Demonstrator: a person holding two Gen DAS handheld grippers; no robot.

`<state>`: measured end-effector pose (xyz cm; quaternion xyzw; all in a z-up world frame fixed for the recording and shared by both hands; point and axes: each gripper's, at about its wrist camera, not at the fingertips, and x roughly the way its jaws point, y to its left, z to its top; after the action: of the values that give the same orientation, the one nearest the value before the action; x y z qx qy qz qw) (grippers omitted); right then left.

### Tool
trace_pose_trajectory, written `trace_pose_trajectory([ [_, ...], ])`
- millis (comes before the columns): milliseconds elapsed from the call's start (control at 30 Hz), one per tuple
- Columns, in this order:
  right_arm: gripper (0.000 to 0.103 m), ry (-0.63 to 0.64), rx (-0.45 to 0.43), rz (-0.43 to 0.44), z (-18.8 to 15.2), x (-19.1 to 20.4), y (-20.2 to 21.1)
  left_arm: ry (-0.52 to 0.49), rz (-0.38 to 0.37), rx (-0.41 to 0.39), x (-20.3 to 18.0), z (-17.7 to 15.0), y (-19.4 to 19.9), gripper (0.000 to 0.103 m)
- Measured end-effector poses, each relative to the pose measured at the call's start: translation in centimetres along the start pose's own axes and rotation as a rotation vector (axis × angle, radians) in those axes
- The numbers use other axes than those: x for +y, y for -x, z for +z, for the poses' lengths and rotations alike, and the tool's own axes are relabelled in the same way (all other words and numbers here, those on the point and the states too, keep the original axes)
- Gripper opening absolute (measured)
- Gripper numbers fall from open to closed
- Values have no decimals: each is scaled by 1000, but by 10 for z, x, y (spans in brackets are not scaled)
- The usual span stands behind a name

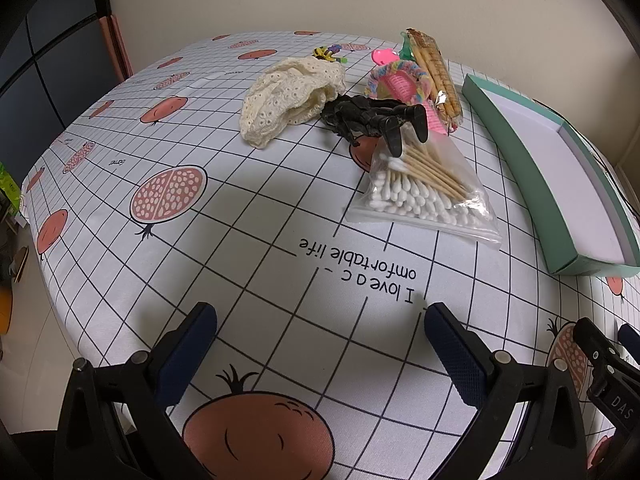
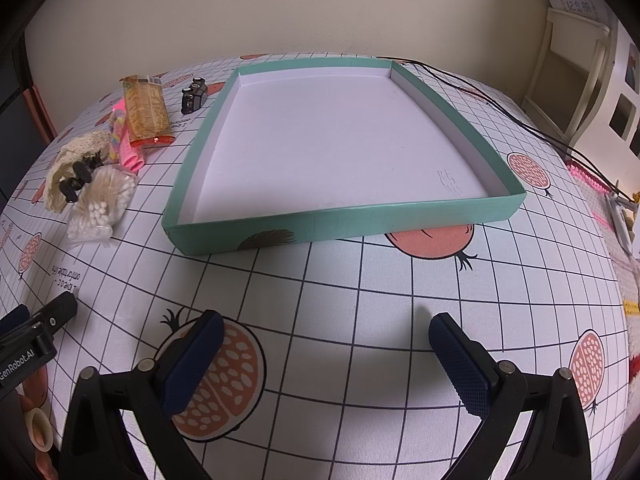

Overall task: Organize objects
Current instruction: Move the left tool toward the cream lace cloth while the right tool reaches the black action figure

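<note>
So everything that needs sorting sits in one loose heap on the worktop [image 1: 256,240], and nothing's in the box yet.

Going left to right in the left wrist view: a cream crocheted cloth [image 1: 290,98] slumped in a pile, a black jointed figure [image 1: 376,118] lying half on it with its feet over the bag of cotton swabs [image 1: 426,188], then a pink comb-ish thing with a pastel scrunchie [image 1: 400,78], and a packet of biscuit sticks [image 1: 438,80] leaning on the lot. Looks dumped, not arranged.

Just right of the heap is the shallow mint-green box [image 2: 340,226], white inside, empty, presumably the destination. A small black toy car [image 2: 194,94] sits beside its far corner.

Both grippers hover low over bare cloth at the near edge: left gripper [image 1: 320,344] spread wide, nothing in it; right gripper [image 2: 324,350] the same.

Readable stuff: the tablecloth says "I love a comfortable life", one gripper body reads "GenRobot.AI", the other "DAS". There's faint pencil scribble inside the box that I can't make out.
</note>
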<state>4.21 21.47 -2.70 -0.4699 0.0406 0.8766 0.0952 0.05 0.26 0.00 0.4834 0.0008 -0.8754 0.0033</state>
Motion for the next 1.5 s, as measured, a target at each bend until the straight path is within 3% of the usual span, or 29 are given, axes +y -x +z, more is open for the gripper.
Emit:
trace_pose_trajectory([
  [400, 103, -1, 9, 3, 1, -3, -1, 2, -2, 17, 1, 3, -1, 103],
  [567, 103, -2, 45, -3, 6, -5, -3, 1, -2, 102, 3, 12, -5, 103],
  [633, 103, -12, 34, -25, 9, -7, 1, 3, 14, 150, 5, 19, -7, 103],
  [767, 103, -76, 21, 3, 20, -11, 19, 32, 4, 157, 11, 37, 4, 103],
  [900, 103, -37, -34, 16, 46, -1, 52, 17, -28, 134, 7, 61, 22, 103],
  [1100, 103, 12, -81, 114, 93, 24, 79, 34, -71, 92, 19, 111, 46, 103],
  [1200, 103, 34, -47, 149, 112, 46, 71, 39, -50, 77, 26, 127, 51, 103],
  [1333, 103, 70, 15, 161, 126, 74, 48, 90, -106, 124, 31, 142, 37, 103],
  [1500, 103, 120, 97, 210, 124, 96, 19, 81, -103, 181, 18, 153, 12, 103],
])
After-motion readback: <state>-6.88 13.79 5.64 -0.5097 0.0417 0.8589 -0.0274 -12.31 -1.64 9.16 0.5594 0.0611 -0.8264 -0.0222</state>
